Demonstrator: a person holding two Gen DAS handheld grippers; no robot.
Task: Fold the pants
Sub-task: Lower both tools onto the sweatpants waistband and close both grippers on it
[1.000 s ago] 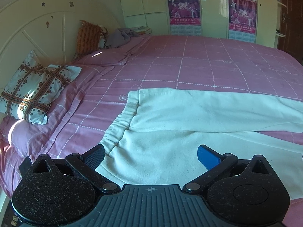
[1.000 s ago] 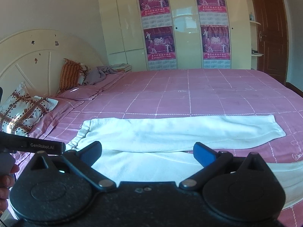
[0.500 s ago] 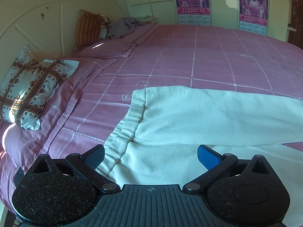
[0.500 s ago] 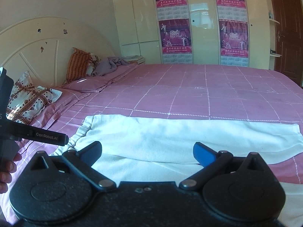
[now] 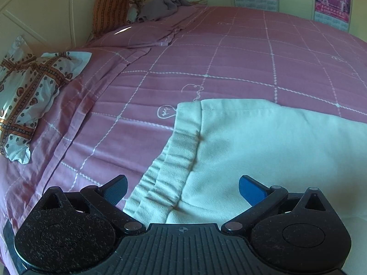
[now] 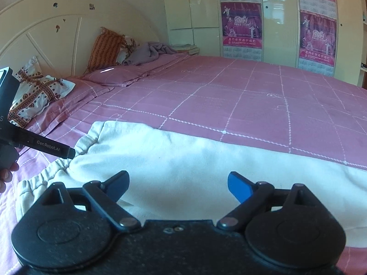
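White pants (image 5: 263,146) lie flat on the pink bed, waistband (image 5: 174,160) to the left, legs running off to the right. My left gripper (image 5: 182,186) is open just above the gathered waistband, which lies between its fingers. My right gripper (image 6: 178,184) is open low over the upper part of the pants (image 6: 206,160), right of the waistband (image 6: 89,141). The left gripper's body (image 6: 34,141) shows at the left edge of the right wrist view, over the waistband. Neither gripper holds cloth.
A pink checked bedspread (image 5: 229,57) covers the bed. A patterned pillow (image 5: 29,96) lies at the left, an orange cushion (image 5: 110,9) and grey cloth (image 5: 160,6) by the headboard. Wardrobe doors with posters (image 6: 240,25) stand behind the bed.
Both grippers have moved down and closer to the pants, the left toward the waistband, the right toward the upper pants. Both stay open.
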